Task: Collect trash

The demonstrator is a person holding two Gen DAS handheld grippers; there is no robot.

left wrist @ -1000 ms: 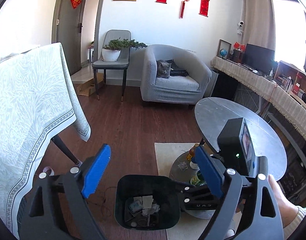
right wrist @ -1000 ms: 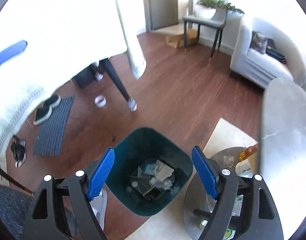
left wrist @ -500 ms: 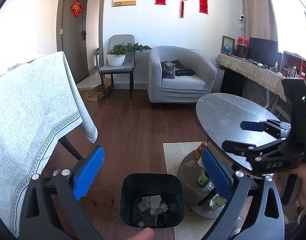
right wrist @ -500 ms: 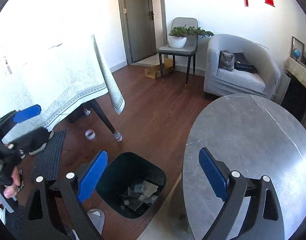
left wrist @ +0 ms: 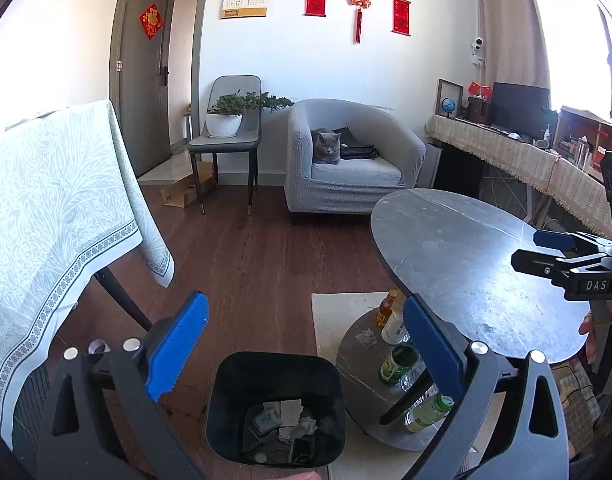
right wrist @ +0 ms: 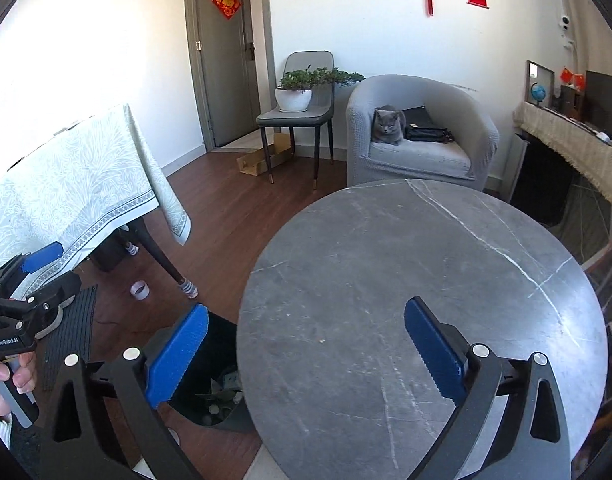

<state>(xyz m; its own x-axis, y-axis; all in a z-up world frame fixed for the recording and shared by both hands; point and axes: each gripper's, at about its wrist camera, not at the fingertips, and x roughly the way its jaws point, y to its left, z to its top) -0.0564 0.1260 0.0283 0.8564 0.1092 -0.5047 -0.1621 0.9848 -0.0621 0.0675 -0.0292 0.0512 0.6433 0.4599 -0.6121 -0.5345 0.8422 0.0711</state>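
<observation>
A dark trash bin [left wrist: 225, 404] stands on the floor holding crumpled paper and scraps [left wrist: 285, 420]. My left gripper [left wrist: 303, 304] hangs open above it, empty. On the low shelf [left wrist: 358, 364] beside the bin lie a crumpled tissue [left wrist: 366, 337] and several bottles [left wrist: 398, 360]. My right gripper [right wrist: 306, 308] hovers over the bare round grey table [right wrist: 406, 264]; its jaws are opening with nothing between them. The bin [right wrist: 219, 348] shows partly under the table's edge. In the left wrist view the right gripper [left wrist: 562, 254] appears at the right.
A table with a pale green cloth [left wrist: 53, 208] stands left of the bin. A grey cat [left wrist: 326, 146] sits in an armchair [left wrist: 346, 184] at the back, beside a chair with a potted plant [left wrist: 225, 124]. A tape roll [right wrist: 139, 290] and a mat [right wrist: 71, 332] lie on the floor.
My right gripper rose from over the bin to over the round table and its jaws spread wider. The left gripper drew back a little, the bin still under it.
</observation>
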